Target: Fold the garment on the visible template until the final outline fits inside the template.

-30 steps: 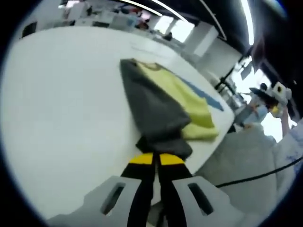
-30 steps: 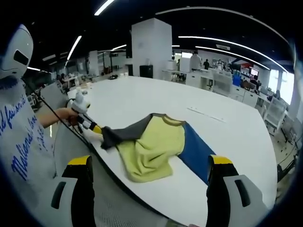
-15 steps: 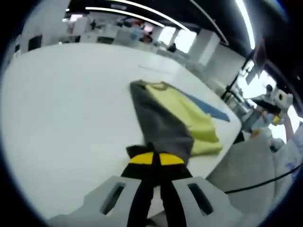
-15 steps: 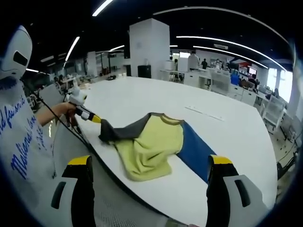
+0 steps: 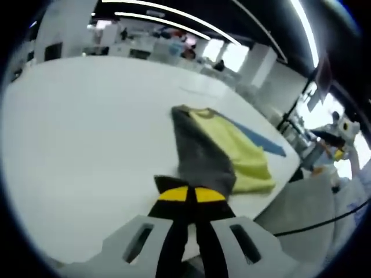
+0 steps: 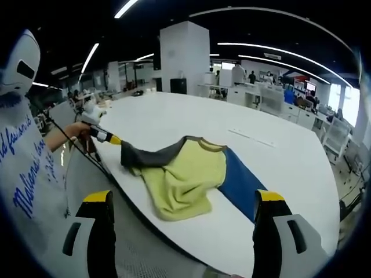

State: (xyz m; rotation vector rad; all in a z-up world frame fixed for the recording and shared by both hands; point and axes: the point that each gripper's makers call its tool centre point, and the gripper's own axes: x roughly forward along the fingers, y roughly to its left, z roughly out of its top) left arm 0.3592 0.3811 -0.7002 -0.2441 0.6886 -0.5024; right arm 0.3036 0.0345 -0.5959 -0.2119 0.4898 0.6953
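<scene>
The left tool (image 5: 185, 196) has its yellow-tipped jaws pressed together on the end of the garment's grey sleeve (image 5: 200, 153), which stretches away from the jaws across the white tabletop (image 5: 75, 127). Beyond the sleeve, to the right of the jaw line, lies the yellow body of the garment (image 5: 235, 145), and past it a strip of the blue template (image 5: 261, 138) shows along the far side. At the right edge of the left gripper view a person's hand holds the other tool (image 5: 342, 130), well apart from the cloth.

The right tool (image 6: 181, 211) hangs with its jaws spread wide, nothing between them, short of the tabletop's near edge. Ahead of it, between the two jaws, the garment (image 6: 182, 174) lies rumpled, its yellow body partly over the blue template (image 6: 237, 182), which runs out toward the right jaw. This view shows what the other cannot: the grey sleeve (image 6: 148, 156) is lifted off the surface and pulled out to the left, where the left tool (image 6: 113, 139) grips its end, held by a person's hand (image 6: 78, 128). A sleeve with blue lettering (image 6: 26, 174) fills the left side.
</scene>
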